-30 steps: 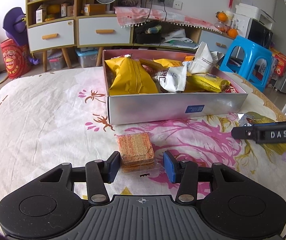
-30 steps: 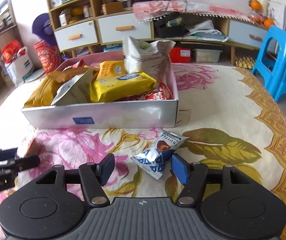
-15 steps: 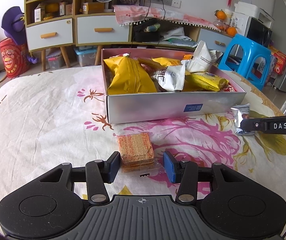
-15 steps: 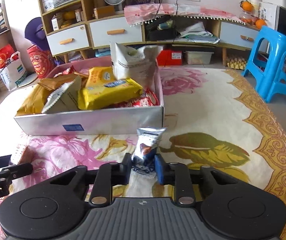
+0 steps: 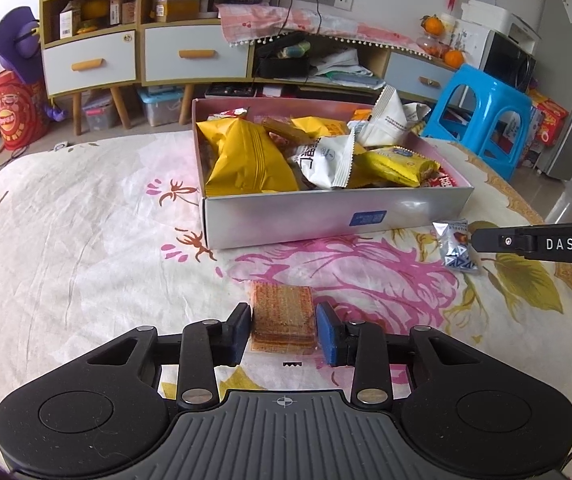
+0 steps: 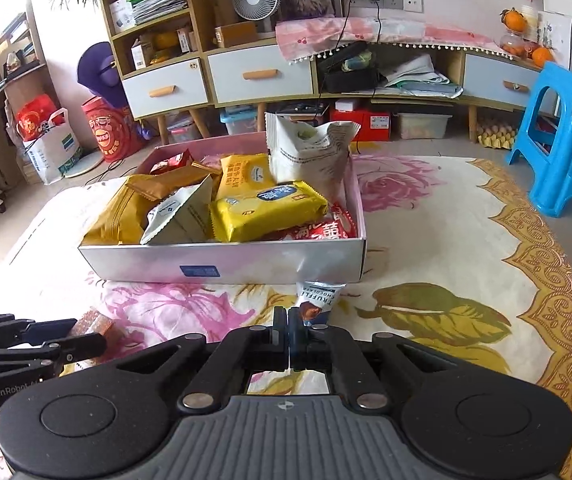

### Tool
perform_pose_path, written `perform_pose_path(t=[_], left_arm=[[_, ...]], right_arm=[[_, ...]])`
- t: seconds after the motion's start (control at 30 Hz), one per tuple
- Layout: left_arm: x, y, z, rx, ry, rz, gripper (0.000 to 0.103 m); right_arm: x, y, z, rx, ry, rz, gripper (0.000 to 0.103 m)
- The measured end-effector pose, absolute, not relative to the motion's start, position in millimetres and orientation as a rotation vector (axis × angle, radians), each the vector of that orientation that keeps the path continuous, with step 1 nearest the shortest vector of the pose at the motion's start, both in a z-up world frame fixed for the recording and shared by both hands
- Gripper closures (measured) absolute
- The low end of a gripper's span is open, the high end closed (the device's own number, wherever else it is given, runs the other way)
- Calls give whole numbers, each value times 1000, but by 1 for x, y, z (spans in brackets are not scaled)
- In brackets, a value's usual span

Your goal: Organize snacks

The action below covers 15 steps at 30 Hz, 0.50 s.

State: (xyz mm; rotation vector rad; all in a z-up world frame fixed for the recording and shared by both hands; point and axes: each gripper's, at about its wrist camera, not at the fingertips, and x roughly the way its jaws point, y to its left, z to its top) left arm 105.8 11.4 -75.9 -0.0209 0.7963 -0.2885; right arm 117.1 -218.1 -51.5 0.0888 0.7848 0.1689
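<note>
The lower half of the truffle packet [image 6: 318,304] is hidden behind the right gripper [image 6: 288,328] at the centre of the right wrist view — contact cannot be read there. In the left wrist view that gripper [image 5: 470,240] is cut off by the right edge. At lower centre, the wafer pack [image 5: 282,316] has its near end masked — the left gripper [image 5: 283,334] covers it.
</note>
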Motion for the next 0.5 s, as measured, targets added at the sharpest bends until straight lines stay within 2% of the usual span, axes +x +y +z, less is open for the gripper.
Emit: perform_pose_path(t=[0.03, 0.1, 0.13, 0.17, 0.2, 0.23, 0.47, 0.5], left_arm=[[105, 12, -76, -22, 790, -280, 69], [106, 12, -76, -21, 785, -272, 67], [107, 12, -76, -22, 787, -272, 64], [107, 12, -76, -23, 790, -271, 60], [108, 12, -77, -24, 791, -271, 49], [109, 12, -79, -25, 795, -273, 44], [114, 5, -89, 26, 805, -264, 39], [114, 4, -89, 33, 803, -264, 40]], right_arm=[[119, -219, -54, 93, 796, 154, 98], [123, -219, -59, 96, 817, 123, 65], [124, -220, -61, 97, 817, 114, 62], [125, -219, -64, 89, 817, 109, 61], [128, -218, -66, 75, 823, 105, 61], [130, -217, -68, 61, 829, 100, 61], [141, -207, -81, 0, 840, 74, 61], [141, -205, -81, -12, 834, 75, 65]])
